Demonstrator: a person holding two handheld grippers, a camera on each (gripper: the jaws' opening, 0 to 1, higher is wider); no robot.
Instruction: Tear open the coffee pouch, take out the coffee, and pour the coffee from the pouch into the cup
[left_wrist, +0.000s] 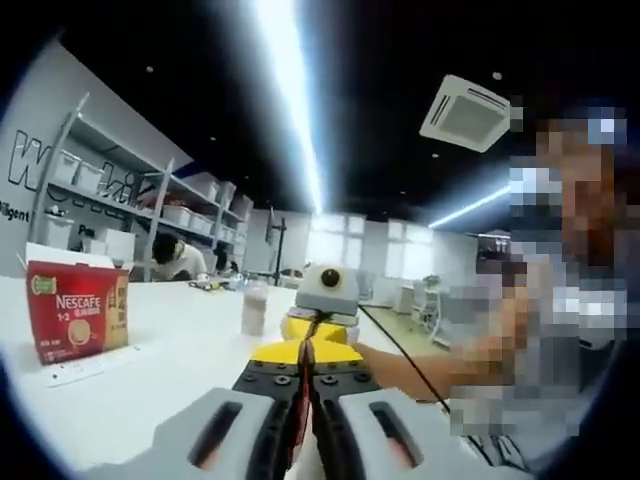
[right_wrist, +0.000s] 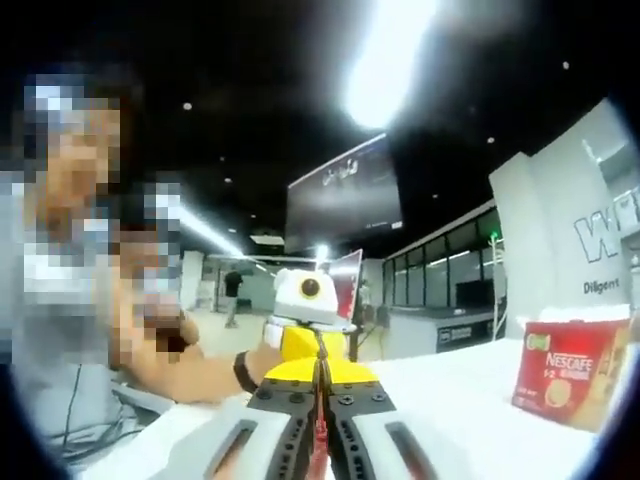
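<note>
My left gripper (left_wrist: 303, 425) and right gripper (left_wrist: 305, 372) meet tip to tip above the white table (left_wrist: 170, 370). Both are shut on a thin red coffee pouch (left_wrist: 298, 440), seen edge-on between the jaws. In the right gripper view the pouch (right_wrist: 320, 445) is a red sliver in my right gripper (right_wrist: 320, 430), with the left gripper (right_wrist: 318, 380) facing it and a hand (right_wrist: 190, 372) behind. A pale cup (left_wrist: 254, 308) stands on the table beyond the grippers. A red Nescafe box (left_wrist: 78, 312) stands at the left, and it shows as the Nescafe box (right_wrist: 570, 375) at the right.
A white slip (left_wrist: 80, 370) lies in front of the box. A person (left_wrist: 176, 258) sits at the table's far end, beside shelves with bins (left_wrist: 120, 190). The person's forearm (left_wrist: 420, 370) reaches in from the right, with a black cable (left_wrist: 400, 350) trailing along it.
</note>
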